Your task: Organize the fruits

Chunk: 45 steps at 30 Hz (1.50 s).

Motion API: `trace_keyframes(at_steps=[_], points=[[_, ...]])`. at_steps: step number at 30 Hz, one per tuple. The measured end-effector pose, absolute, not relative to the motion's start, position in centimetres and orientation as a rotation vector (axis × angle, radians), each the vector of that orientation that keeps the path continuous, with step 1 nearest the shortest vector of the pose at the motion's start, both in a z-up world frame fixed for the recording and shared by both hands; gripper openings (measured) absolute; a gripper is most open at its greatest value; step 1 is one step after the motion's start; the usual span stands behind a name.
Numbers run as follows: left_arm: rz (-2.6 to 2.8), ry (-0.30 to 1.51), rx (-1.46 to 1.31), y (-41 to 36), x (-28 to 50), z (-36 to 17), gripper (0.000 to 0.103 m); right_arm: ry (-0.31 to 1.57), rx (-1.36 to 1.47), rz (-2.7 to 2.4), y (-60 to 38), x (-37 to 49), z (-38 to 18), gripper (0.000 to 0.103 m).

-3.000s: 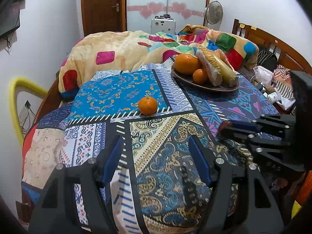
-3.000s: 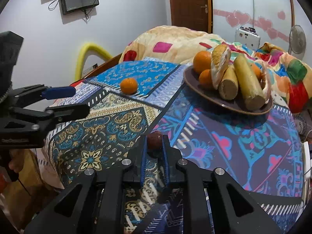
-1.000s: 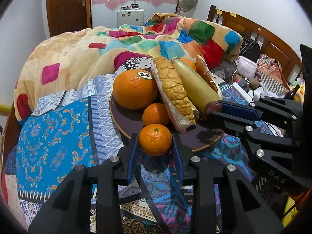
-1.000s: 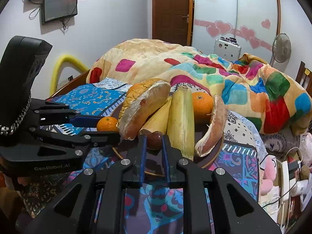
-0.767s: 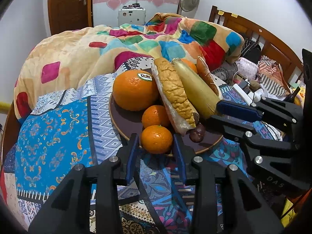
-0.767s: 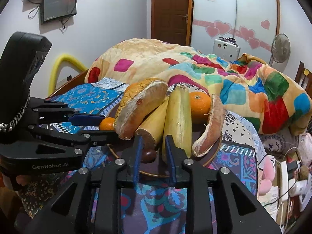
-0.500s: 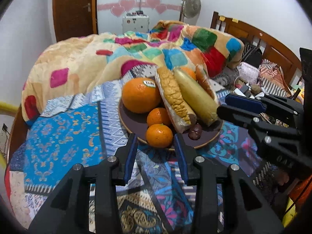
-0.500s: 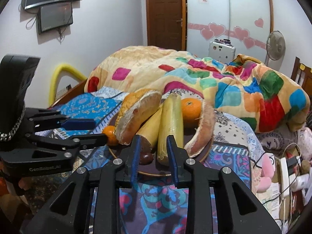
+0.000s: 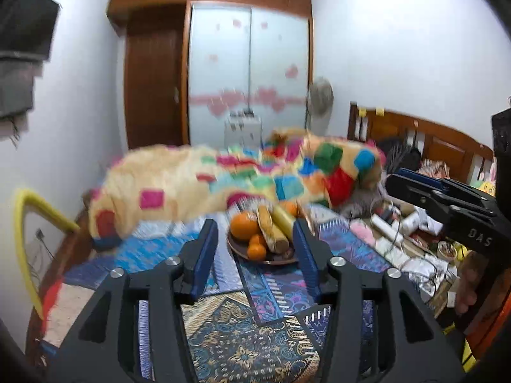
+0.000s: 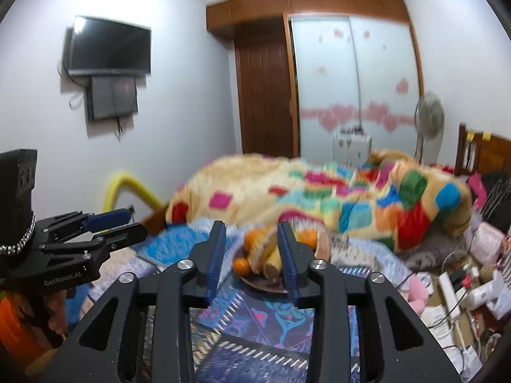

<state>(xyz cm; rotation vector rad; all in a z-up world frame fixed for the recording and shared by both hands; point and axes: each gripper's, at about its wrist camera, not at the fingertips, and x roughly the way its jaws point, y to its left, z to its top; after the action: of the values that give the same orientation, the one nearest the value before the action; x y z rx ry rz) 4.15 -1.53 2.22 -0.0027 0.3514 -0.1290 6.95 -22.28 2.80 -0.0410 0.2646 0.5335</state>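
Note:
A brown plate lies on the patterned bedspread and holds a large orange, two small oranges, long yellow fruits and a small dark fruit. It also shows in the right wrist view, with a small orange at its left. My left gripper is open and empty, well back from the plate. My right gripper is open and empty, also back from the plate.
A colourful patchwork quilt is heaped behind the plate. Clutter of cables, bottles and boxes lies at the right by the wooden headboard. A yellow tube curves at the left. A fan and TV stand farther off.
Both grippers let go of their fruit onto the plate, opened wider, and pulled back and up away from it. The plate now looks small and far.

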Motion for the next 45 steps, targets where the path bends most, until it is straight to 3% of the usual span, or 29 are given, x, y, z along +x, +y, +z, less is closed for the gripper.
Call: trace_keyframes(at_steps=[5, 10, 18, 45], points=[[-0.094, 0.224, 0.003, -1.8, -1.3, 4.9, 0.065, 0.142, -0.036, 0.494, -22.4, 2.1, 4.6, 0.047], [-0.069, 0.138, 0.014, -2.2, -4.8, 6.2, 0.089, 0.075, -0.014, 0.46, -22.6, -0.1, 4.9, 0.074], [-0.046, 0.093, -0.006, -2.2, -6.9, 6.3, 0.101, 0.051, 0.001, 0.402, -23.0, -0.8, 4.5, 0.102], [-0.032, 0.101, -0.014, -2.2, -6.7, 5.2, 0.103, 0.065, 0.025, 0.399, -23.6, -1.9, 4.0, 0.103]])
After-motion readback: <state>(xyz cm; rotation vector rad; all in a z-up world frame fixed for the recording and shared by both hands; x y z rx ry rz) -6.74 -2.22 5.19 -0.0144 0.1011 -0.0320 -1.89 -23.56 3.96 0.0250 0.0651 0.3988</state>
